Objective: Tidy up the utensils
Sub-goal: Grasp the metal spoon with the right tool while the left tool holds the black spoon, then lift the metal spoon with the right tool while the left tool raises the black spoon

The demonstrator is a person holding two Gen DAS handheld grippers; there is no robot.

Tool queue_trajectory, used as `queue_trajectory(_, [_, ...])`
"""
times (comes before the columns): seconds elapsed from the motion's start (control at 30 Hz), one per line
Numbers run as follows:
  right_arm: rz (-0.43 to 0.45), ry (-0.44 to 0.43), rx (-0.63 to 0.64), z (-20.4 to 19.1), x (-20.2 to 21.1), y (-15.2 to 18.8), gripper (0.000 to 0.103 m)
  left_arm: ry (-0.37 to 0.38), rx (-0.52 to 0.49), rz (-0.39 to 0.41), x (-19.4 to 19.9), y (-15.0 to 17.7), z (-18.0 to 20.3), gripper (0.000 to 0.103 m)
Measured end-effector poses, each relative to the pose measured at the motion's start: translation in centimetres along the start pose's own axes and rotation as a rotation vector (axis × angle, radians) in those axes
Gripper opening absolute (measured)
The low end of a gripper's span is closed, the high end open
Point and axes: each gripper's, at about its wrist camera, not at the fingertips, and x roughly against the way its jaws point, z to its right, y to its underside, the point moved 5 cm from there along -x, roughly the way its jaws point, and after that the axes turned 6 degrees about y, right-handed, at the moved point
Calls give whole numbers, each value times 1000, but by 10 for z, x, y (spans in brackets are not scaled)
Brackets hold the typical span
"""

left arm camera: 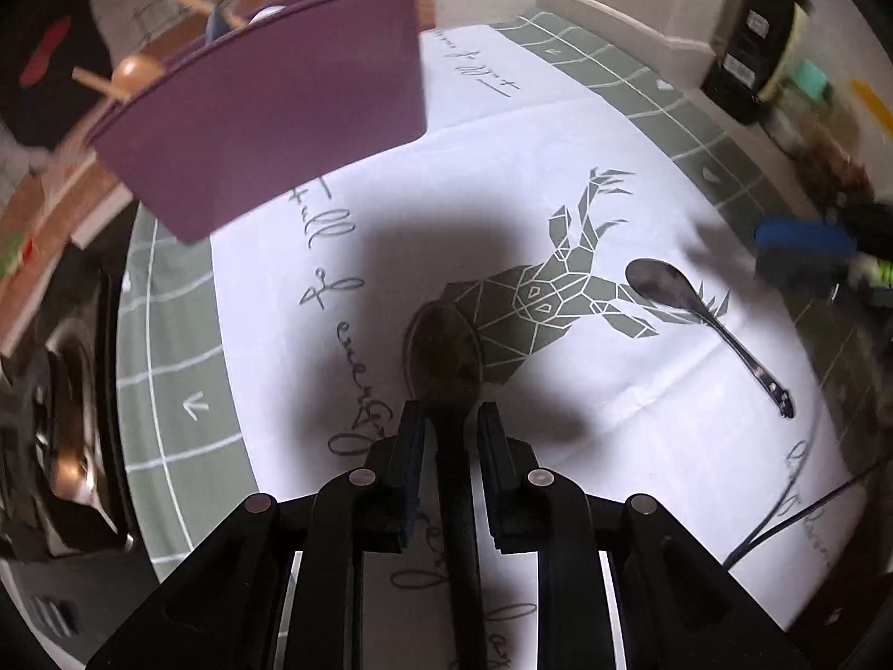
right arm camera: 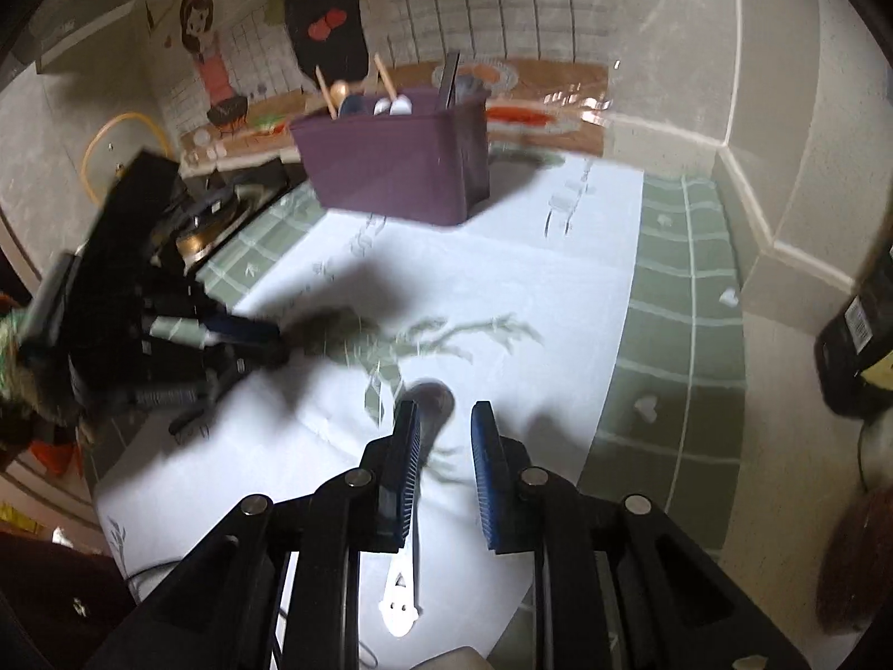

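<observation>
A purple utensil holder (left arm camera: 273, 106) stands at the far side of the white deer-print cloth (left arm camera: 614, 419) and holds several spoons and chopsticks; it also shows in the right wrist view (right arm camera: 390, 167). My left gripper (left arm camera: 451, 419) is shut on a dark spoon (left arm camera: 443, 346) by its handle, bowl pointing forward above the cloth. A metal spoon (left arm camera: 670, 290) lies on the cloth to the right. My right gripper (right arm camera: 445, 419) is open just above that metal spoon (right arm camera: 430, 402), its handle under the left finger.
A stove with a pot (left arm camera: 61, 446) sits left of the cloth. A dark box (left arm camera: 753, 39) stands at the back right by the wall. A black cable (left arm camera: 792, 519) crosses the cloth's right edge. The other gripper (right arm camera: 167, 335) shows at left in the right wrist view.
</observation>
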Motion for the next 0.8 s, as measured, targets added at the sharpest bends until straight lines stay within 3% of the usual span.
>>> queue_trajectory(0.1, [-34, 0, 37, -8, -10, 9, 26, 40, 8, -13, 1, 6, 1, 21])
queue_trajectory(0.23, [-70, -2, 73, -23, -26, 14, 27, 48, 28, -13, 2, 10, 4, 22])
queue_trajectory(0.4, [-85, 77, 113, -31, -45, 6, 27, 49, 76, 1, -1, 6, 3, 25])
queue_trajectory(0.8, [-70, 33, 41, -21, -40, 5, 23, 22, 63, -5, -17, -25, 7, 31])
